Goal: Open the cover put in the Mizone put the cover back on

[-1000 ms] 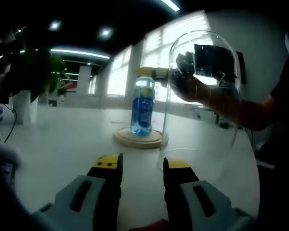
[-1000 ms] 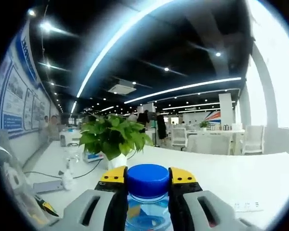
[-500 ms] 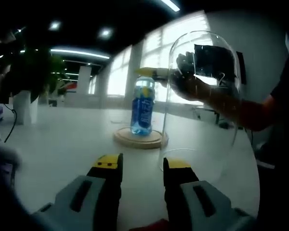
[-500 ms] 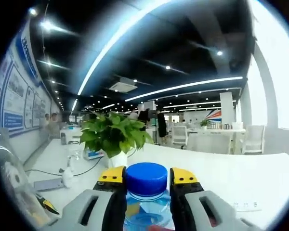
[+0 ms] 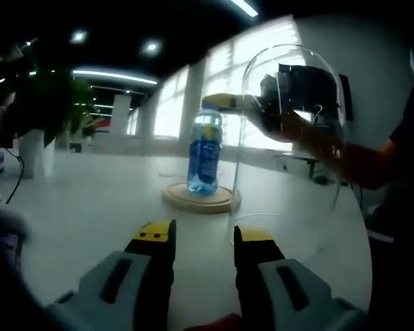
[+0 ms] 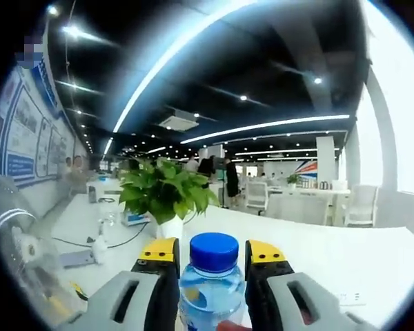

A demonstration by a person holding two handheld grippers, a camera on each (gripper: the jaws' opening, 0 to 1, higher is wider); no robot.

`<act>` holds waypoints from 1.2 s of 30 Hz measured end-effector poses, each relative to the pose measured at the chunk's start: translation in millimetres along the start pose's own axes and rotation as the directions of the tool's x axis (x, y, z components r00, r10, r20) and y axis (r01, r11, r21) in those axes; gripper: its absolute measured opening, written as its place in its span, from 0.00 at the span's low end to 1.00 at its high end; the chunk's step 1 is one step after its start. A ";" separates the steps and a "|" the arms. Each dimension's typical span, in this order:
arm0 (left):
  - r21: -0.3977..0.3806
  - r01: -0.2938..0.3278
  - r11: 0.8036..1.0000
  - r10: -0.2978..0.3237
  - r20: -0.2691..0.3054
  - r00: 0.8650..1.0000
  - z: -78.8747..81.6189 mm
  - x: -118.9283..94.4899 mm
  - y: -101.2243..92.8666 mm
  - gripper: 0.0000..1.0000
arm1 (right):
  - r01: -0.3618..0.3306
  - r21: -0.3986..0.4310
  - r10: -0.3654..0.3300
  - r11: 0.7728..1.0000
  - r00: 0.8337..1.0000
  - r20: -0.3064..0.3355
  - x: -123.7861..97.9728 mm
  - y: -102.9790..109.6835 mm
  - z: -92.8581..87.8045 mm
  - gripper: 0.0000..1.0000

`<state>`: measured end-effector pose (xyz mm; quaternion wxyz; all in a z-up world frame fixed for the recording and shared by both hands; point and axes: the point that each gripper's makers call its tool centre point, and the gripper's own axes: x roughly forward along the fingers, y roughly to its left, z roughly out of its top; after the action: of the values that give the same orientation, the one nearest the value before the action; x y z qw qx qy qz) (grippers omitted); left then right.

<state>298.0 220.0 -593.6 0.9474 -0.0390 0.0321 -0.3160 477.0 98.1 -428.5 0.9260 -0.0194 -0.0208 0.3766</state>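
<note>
The bottle (image 5: pixel 205 150) stands upright on the round wooden base (image 5: pixel 201 198), at its centre; it is clear plastic with blue drink, a blue label and a smooth blue screw cap (image 6: pixel 214 251). In the right gripper view the bottle neck sits between the yellow-tipped jaws of the right gripper (image 6: pixel 213 256), with a narrow gap visible on each side of the cap, so the jaws stand slightly apart and are not pressing the bottle.

Beside the base, on the side toward the person, the glass cover (image 5: pixel 290 148) stands upright on the table (image 5: pixel 90 207); it is a tall, clear dome with a rounded top (the person's hand (image 5: pixel 279 117) and the right gripper body are seen through its wall). The cover is off the base.

The left gripper (image 5: pixel 203 238) rests low over the white, smooth table, nearer the camera than the base, its grey jaws with yellow tips set apart and holding nothing.

Beyond the bottle in the right gripper view, a leafy green plant (image 6: pixel 164 193) stands in a white pot on the table.
</note>
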 end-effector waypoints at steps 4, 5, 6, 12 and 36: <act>-0.003 0.000 1.000 0.000 0.001 1.000 0.1 0.0 0.0 0.27 | 0.007 -0.003 -0.007 1.000 1.000 0.013 -8.9 -5.5 4.2 0.29; -0.005 0.001 1.000 -0.001 0.002 1.000 0.2 0.0 0.0 0.27 | 0.008 0.000 -0.008 1.000 1.000 0.015 -11.6 -6.6 4.5 0.29; -0.006 0.002 1.000 -0.002 0.003 1.000 0.3 -0.1 -0.2 0.27 | 0.006 0.007 -0.007 1.000 1.000 0.016 -15.2 -8.5 5.1 0.29; -0.017 0.011 1.000 -0.011 0.006 1.000 0.9 -0.1 -2.2 0.27 | 0.011 0.016 -0.011 1.000 0.999 0.032 -33.2 -12.6 8.2 0.29; -0.049 0.029 0.998 -0.028 0.021 0.999 3.1 -0.2 -4.5 0.26 | 0.045 0.019 -0.045 0.999 0.999 0.019 -111.0 -10.5 -20.8 0.28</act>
<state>295.4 216.7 -590.1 0.9418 -0.0662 0.0297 -0.3283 406.0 12.7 -451.3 0.9341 -0.0065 -0.0266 0.3561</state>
